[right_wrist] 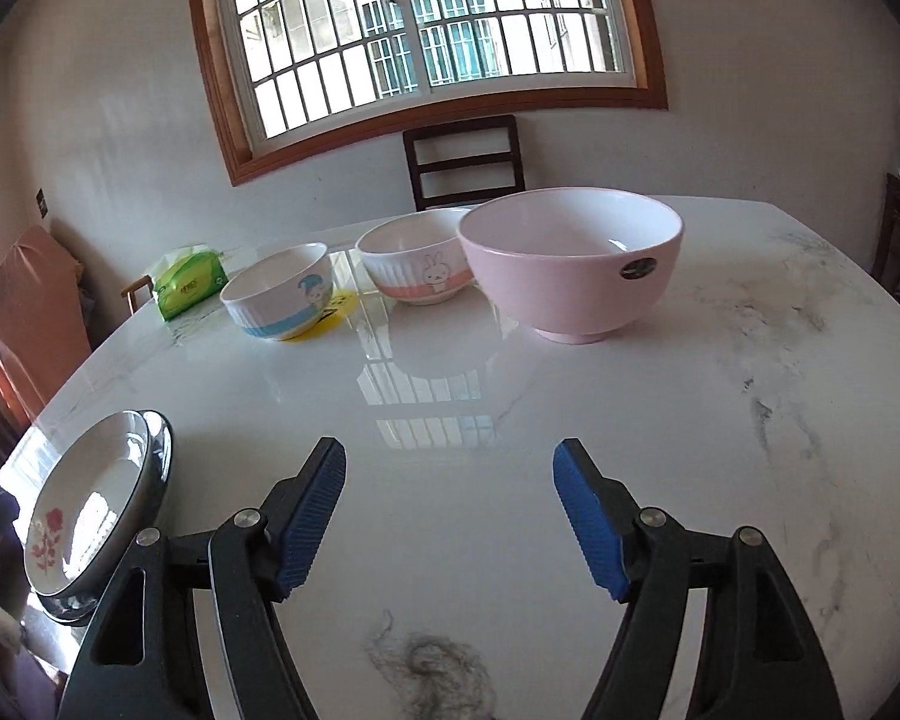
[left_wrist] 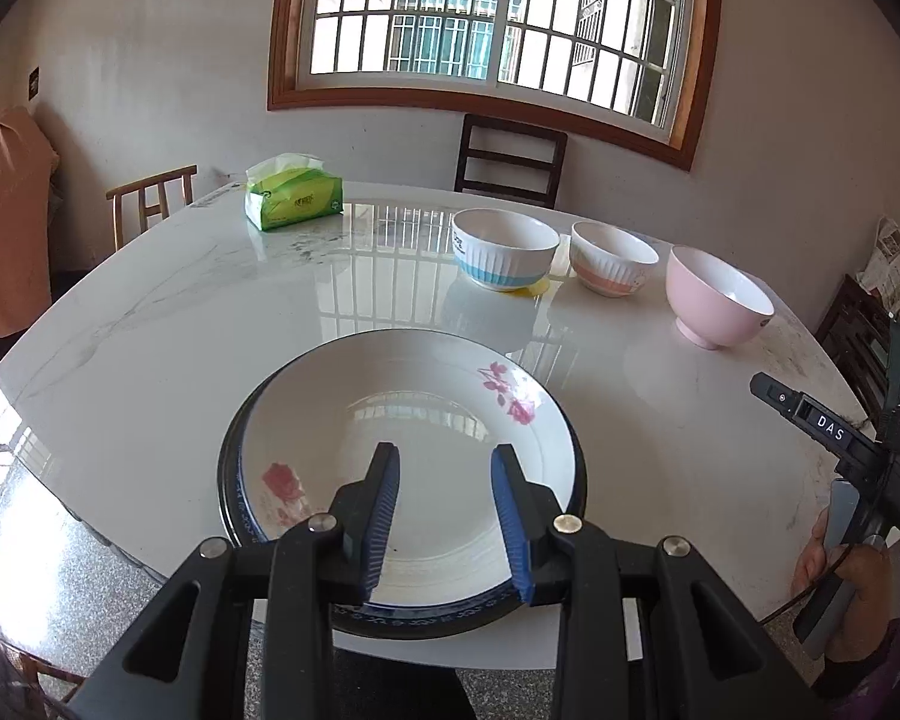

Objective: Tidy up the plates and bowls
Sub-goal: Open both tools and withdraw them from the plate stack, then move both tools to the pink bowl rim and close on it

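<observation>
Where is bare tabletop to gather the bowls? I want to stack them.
Free: the stretch between the plate stack and the bowl row, and right of the pink bowl. Crowded: the blue-banded bowl, rabbit bowl and pink bowl sit close together.

Out at eleven o'clock on the glossy white marble table (left_wrist: pixel 180 312) sits a green soft-pack of tissues (left_wrist: pixel 294 195), a white sheet poking from its top. Behind the table at twelve o'clock stands a dark wooden slat-back chair (left_wrist: pixel 510 159) under the brown-framed barred window (left_wrist: pixel 492 18). At ten o'clock, a lighter wooden chair (left_wrist: pixel 150 201), and beside it an orange cloth-draped shape (left_wrist: pixel 6 222) against the wall. A yellow sticker (right_wrist: pixel 336 309) shows on the tabletop.
</observation>
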